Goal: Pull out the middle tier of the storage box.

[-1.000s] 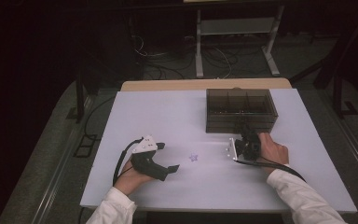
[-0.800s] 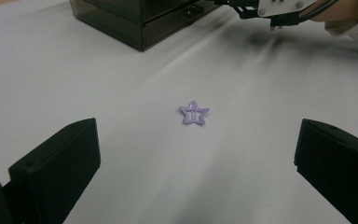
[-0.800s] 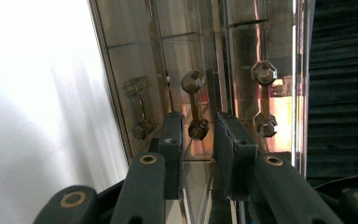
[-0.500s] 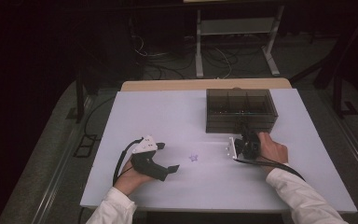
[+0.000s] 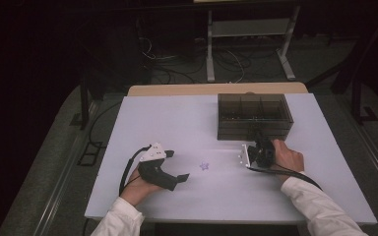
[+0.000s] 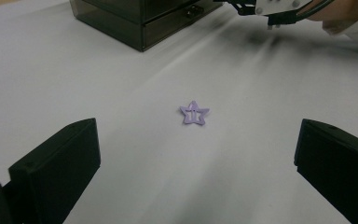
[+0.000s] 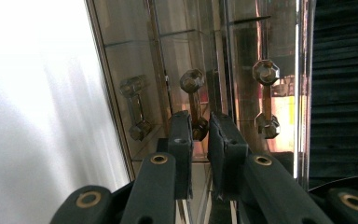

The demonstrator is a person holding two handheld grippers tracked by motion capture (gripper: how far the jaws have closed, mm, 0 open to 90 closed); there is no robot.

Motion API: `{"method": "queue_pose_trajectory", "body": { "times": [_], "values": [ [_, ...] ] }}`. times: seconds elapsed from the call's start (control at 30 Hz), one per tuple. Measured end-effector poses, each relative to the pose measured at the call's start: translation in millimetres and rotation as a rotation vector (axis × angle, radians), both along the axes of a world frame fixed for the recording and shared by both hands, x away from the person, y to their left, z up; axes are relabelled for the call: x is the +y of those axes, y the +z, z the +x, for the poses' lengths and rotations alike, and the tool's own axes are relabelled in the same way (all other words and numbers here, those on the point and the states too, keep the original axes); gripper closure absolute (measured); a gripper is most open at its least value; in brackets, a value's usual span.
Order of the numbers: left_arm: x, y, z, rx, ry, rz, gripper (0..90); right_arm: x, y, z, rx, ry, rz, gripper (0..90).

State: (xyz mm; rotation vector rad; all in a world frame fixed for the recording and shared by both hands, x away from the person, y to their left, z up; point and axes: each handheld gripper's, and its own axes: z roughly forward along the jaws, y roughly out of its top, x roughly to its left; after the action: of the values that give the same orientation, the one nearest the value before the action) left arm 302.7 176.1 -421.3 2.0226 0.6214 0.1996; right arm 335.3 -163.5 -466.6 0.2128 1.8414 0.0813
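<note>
Drawer handle (image 7: 194,105), brass-coloured with faceted knob ends on the smoky clear box (image 5: 254,116), sits pinched between your right gripper (image 7: 199,133) jaws, which have just been closing, while your left gripper (image 5: 174,167) gapes wide.

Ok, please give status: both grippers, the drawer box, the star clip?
Right gripper closing on drawer handle of box. Left gripper open, star clip ahead. Nothing blocking.

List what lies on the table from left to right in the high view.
Left gripper → purple star clip → right gripper at the front of the smoked drawer box.
</note>
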Motion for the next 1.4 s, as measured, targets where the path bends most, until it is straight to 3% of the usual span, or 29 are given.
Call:
{"method": "queue_pose_trajectory", "body": {
  "times": [1.4],
  "values": [
    [0.0,0.0,-0.1,0.001,0.005,0.001,0.0,0.6,2.0,-19.9,0.011,0.018,-0.019,79.1]
  ]
}}
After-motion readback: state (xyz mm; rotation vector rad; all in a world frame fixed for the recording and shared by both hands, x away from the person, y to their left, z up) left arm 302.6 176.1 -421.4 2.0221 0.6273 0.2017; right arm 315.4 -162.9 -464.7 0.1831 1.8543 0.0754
